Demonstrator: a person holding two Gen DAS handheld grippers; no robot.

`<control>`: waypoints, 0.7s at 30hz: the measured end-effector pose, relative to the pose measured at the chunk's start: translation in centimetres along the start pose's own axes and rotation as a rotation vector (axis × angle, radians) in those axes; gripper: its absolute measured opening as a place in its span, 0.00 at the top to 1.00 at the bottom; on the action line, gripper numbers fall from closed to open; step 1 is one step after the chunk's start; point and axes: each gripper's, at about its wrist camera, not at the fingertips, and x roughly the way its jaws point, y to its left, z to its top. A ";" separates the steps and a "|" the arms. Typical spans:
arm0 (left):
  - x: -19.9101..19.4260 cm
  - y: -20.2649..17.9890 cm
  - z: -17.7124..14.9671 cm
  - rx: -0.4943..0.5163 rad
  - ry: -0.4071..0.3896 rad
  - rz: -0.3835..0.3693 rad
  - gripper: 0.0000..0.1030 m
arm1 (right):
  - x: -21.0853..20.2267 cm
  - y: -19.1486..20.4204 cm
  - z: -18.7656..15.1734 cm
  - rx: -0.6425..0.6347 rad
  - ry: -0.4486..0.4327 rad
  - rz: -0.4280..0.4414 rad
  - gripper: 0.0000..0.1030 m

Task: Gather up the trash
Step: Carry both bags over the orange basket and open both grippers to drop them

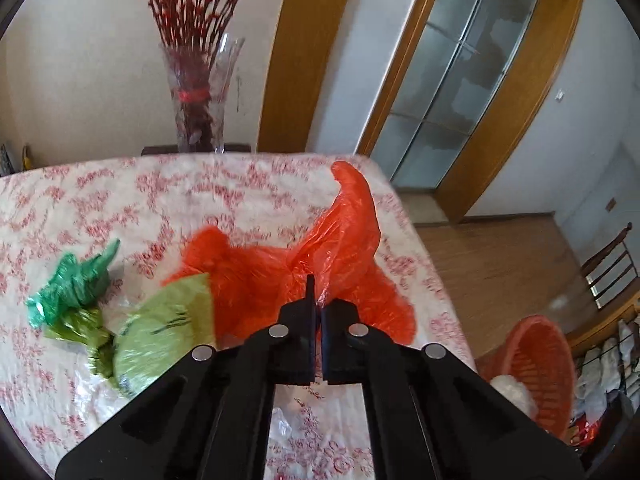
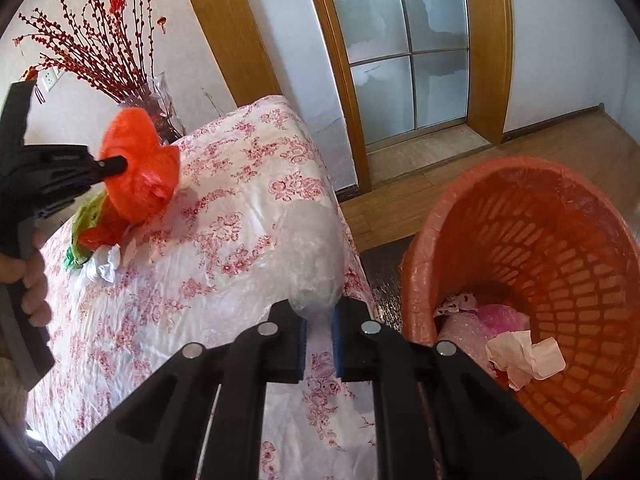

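Note:
My left gripper (image 1: 318, 304) is shut on a red plastic bag (image 1: 340, 248) and holds it just above the floral tablecloth (image 1: 120, 200); it also shows in the right wrist view (image 2: 116, 165) with the red bag (image 2: 140, 168) bunched around its tips. Green plastic bags (image 1: 80, 292) and a light green wrapper (image 1: 168, 328) lie to its left. My right gripper (image 2: 319, 320) is shut on a clear bubble-wrap bundle (image 2: 312, 256) over the table's right edge. The orange basket (image 2: 560, 240) stands on the floor right of it, holding crumpled paper (image 2: 520, 356) and pink wrap.
A glass vase with red branches (image 1: 198, 92) stands at the table's far edge. White paper scraps (image 2: 106, 264) lie by the green bags. A wooden door frame with frosted glass (image 2: 404, 52) is behind. A chair (image 1: 612, 264) stands on the wooden floor at right.

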 end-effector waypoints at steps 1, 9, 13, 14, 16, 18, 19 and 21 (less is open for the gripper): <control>-0.8 -0.1 0.2 0.003 -0.012 -0.010 0.99 | -0.2 0.1 0.1 0.003 -0.002 0.003 0.89; -6.3 -2.1 1.0 0.034 -0.077 -0.069 0.99 | -4.4 1.1 1.0 -0.006 -0.060 0.017 0.89; -7.9 -3.3 0.8 0.049 -0.089 -0.095 1.00 | -6.8 0.9 1.3 0.007 -0.091 0.022 0.89; -8.2 -3.6 0.7 0.052 -0.091 -0.100 1.00 | -7.4 0.7 1.4 0.008 -0.098 0.020 0.89; -8.8 -4.4 0.4 0.061 -0.095 -0.114 1.00 | -8.2 0.5 1.4 0.007 -0.108 0.016 0.89; -9.3 -5.2 0.2 0.067 -0.096 -0.131 1.00 | -9.3 0.0 1.5 0.012 -0.121 0.010 0.89; -9.5 -5.7 -0.1 0.070 -0.094 -0.143 1.00 | -9.7 -0.3 1.5 0.015 -0.127 0.008 0.89; -9.8 -6.7 -0.4 0.084 -0.093 -0.159 1.00 | -10.5 -0.9 1.6 0.019 -0.139 0.001 0.89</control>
